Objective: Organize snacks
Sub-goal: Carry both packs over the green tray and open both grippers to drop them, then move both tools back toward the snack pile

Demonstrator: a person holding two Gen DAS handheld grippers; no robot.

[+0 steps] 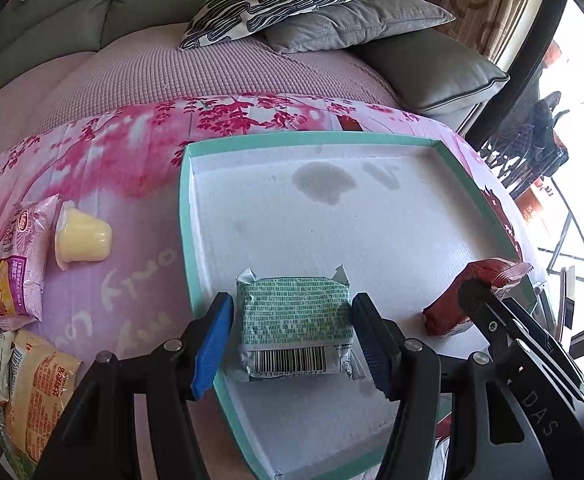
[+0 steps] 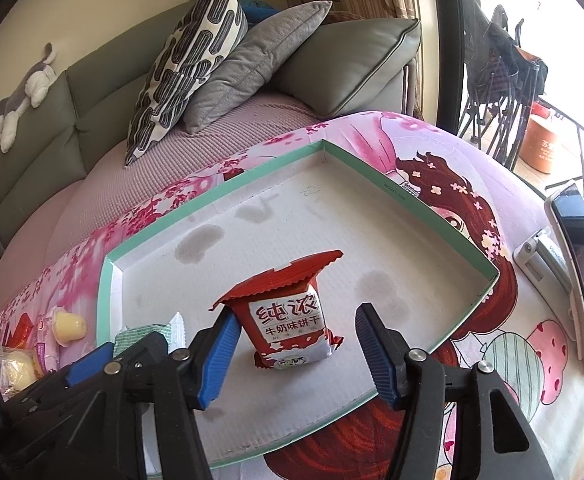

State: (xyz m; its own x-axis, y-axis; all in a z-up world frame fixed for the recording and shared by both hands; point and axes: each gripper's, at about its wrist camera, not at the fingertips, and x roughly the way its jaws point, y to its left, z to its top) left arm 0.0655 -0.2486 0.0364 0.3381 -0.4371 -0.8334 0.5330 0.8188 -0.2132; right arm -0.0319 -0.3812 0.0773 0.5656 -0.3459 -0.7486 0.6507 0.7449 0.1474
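Tray (image 1: 371, 216): green pack (image 1: 295, 320) lies flat at near edge, between left gripper (image 1: 292, 340) jaws, open, pads apart from it | red pack (image 2: 288, 316) mid-tray, between right gripper (image 2: 297, 348) jaws, open, not pressing | spare snacks (image 1: 24, 280) left of tray

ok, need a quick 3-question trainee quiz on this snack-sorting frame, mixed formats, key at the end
1. True or false: the green packet lies inside the teal-rimmed tray.
2. Which snack sits between the right gripper fingers? A) yellow jelly cup B) red biscuit packet C) purple packet
3. Fill in: the jelly cup lies on the pink cloth, ____ the tray.

Key: 1 true; 2 B, the red biscuit packet; 3 outside.
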